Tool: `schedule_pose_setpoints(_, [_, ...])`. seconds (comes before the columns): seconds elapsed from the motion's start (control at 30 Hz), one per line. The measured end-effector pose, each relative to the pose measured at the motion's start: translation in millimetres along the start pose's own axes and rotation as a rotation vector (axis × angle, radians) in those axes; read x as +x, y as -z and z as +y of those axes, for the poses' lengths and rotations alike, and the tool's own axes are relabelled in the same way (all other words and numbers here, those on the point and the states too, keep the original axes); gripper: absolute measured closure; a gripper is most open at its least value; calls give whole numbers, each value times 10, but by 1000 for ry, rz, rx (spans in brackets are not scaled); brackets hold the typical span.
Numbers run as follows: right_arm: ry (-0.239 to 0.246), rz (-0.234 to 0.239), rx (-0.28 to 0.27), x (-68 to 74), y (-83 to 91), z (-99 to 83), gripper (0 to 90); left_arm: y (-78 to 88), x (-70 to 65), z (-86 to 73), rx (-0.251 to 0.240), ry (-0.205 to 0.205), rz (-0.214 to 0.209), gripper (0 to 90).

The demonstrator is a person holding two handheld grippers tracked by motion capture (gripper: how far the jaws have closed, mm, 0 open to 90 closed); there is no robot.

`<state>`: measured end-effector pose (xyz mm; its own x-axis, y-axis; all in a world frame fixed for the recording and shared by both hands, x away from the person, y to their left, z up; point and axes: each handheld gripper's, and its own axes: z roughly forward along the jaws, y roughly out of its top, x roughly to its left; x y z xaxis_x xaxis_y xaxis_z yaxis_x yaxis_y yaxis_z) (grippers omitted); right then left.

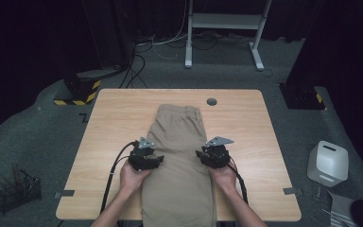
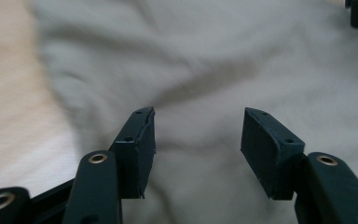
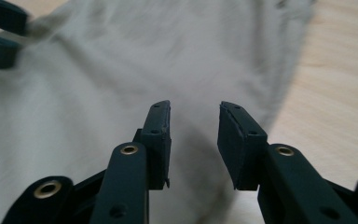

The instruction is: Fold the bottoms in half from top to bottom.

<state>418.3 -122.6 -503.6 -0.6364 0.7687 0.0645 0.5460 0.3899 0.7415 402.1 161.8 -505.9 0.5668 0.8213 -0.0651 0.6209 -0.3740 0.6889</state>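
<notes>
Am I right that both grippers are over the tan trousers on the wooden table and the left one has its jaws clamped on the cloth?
Not quite. Both grippers are at the tan trousers on the wooden table, but the left gripper is not clamped: the left gripper view shows its jaws standing apart with bare cloth between them. The right gripper is open too.

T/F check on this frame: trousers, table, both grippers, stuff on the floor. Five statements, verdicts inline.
1. Khaki trousers lie lengthwise on the wooden table. True.
2. The left gripper is clamped on cloth. False: its jaws stand apart with nothing between them, above the fabric.
3. The right gripper is open near the trousers' edge. True.
4. The trousers hang off the table's far edge. False: they run over the near edge, by the person.
5. A white box stands on the floor right of the table. True.
</notes>
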Motion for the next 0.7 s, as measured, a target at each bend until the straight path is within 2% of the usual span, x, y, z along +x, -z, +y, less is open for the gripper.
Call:
schedule_pose_setpoints(0.03, [2, -6, 19, -6, -31, -24, 624, -55, -1, -1, 21, 0, 4, 438])
schedule_pose_setpoints(0.07, [-1, -13, 42, -30, -55, -49, 619, -99, 32, 7, 15, 21, 3, 436])
schedule_pose_setpoints(0.23, [-23, -43, 59, -106, -53, -89, 600, -151, 88, 51, 6, 30, 27, 441])
schedule_pose_setpoints(0.3, [-18, -59, 66, -143, -67, -95, 580, -190, 94, 85, 7, 14, 47, 443])
schedule_pose_setpoints(0.37, [-39, -71, 65, -227, -91, -68, 567, -242, 90, 149, 23, -10, 67, 443])
schedule_pose_setpoints(0.47, [-37, -91, 64, -275, -127, -26, 564, -344, 128, 251, 16, -11, 78, 442])
schedule_pose_setpoints(0.57, [-63, -122, 64, -361, -193, 45, 561, -454, 201, 365, 8, 10, 91, 440])
schedule_pose_setpoints(0.7, [-82, -131, 61, -381, -200, 53, 550, -447, 223, 409, 32, 49, 87, 435])
